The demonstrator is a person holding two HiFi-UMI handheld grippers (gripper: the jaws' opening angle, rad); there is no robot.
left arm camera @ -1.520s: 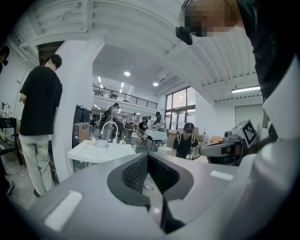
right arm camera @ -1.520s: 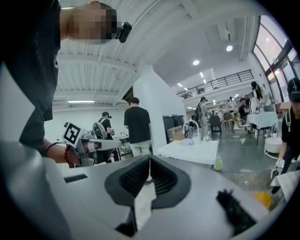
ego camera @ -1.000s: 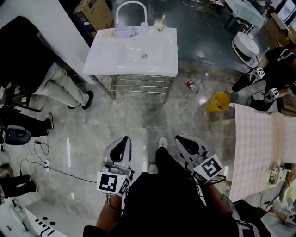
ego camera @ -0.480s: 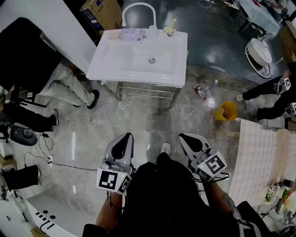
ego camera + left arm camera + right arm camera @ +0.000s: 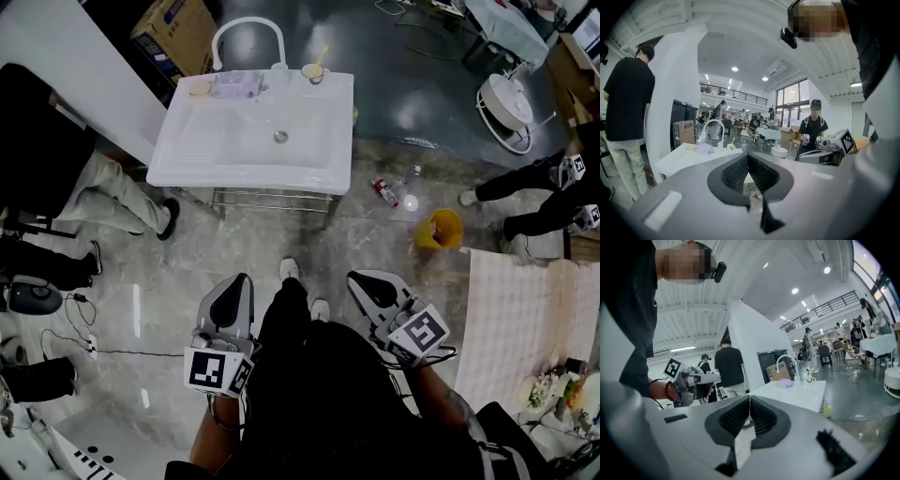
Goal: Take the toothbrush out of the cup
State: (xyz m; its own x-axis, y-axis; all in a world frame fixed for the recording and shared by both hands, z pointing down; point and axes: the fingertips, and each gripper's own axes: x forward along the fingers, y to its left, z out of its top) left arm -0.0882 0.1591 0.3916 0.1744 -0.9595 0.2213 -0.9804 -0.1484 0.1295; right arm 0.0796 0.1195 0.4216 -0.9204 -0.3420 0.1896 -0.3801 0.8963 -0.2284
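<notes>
Standing ahead: a white sink (image 5: 309, 155) on a metal frame rested on the grey floor (image 5: 187, 253), well apart from both grippers.
Left gripper (image 5: 241, 279): was held low beside the person's leg, its jaws pressed together at the tips with nothing between them.
Right gripper (image 5: 358, 277): was held equally low, its jaws closed on nothing.
Cup (image 5: 312, 73): sat on the sink's back rim, just right of the faucet (image 5: 246, 28).
Toothbrush (image 5: 323, 56): stood tilted in the cup, its yellow handle leaning right.
</notes>
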